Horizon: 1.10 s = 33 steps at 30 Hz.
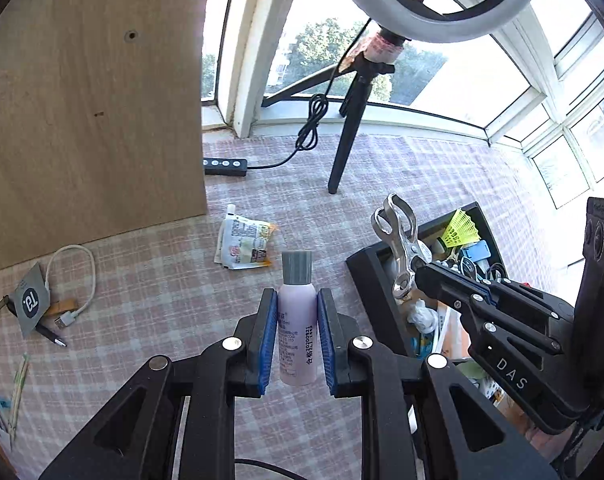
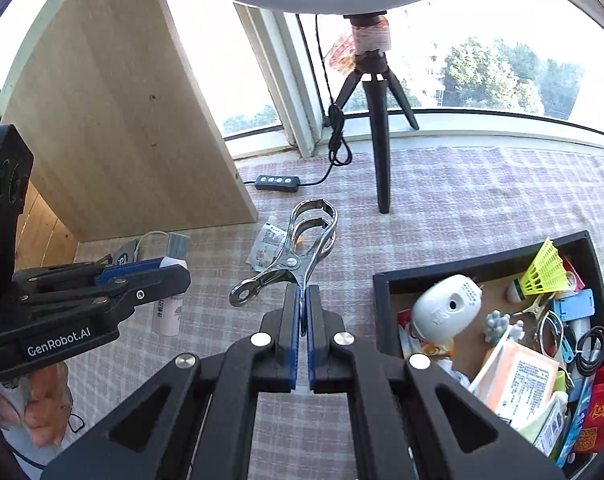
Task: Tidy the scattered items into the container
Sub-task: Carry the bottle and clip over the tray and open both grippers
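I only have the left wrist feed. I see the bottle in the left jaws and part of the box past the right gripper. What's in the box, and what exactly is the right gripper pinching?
Observer: The right gripper is shut on one handle of a metal clip; the clip's jaws point toward the window.
Operator: Box contents?
Observer: The black box is already crowded: a white rounded gadget, a yellow shuttlecock, an orange-white packet, a blue clip.
Operator: Anything behind the left gripper?
Observer: A hand shows under the left gripper, which holds the bottle above the checked cloth.
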### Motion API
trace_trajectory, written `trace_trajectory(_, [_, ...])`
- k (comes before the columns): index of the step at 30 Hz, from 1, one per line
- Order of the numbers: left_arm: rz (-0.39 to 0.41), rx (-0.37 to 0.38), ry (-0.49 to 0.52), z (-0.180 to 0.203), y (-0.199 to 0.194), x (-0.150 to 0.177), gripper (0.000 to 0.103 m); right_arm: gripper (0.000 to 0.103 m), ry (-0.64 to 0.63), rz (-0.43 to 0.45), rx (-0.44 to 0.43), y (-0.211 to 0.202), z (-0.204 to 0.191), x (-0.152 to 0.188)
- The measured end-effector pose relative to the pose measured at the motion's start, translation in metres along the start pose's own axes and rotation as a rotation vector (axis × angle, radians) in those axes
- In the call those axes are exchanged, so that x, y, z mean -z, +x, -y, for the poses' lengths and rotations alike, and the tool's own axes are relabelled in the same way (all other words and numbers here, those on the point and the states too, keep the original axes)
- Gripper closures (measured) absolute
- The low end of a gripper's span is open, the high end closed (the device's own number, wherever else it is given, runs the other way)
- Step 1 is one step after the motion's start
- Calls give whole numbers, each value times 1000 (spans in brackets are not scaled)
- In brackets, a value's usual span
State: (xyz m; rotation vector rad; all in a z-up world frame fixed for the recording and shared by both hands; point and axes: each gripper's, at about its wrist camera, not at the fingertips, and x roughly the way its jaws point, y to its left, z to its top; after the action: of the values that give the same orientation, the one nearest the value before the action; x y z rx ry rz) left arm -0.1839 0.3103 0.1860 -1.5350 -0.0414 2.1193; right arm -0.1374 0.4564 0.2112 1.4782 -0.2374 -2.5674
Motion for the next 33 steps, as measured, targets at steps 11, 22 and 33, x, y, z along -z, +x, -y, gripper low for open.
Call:
trace_trajectory(11, [-69, 111, 174, 141, 46, -1, 84, 100, 220, 74, 234, -87, 156, 38])
trace_trajectory(22, [-68, 63, 206, 166, 58, 3, 58, 63, 289, 90, 272, -110, 197, 55])
trace_trajectory(33, [-36, 0, 96, 90, 29, 9, 58, 63, 198, 55, 183, -82, 143, 41])
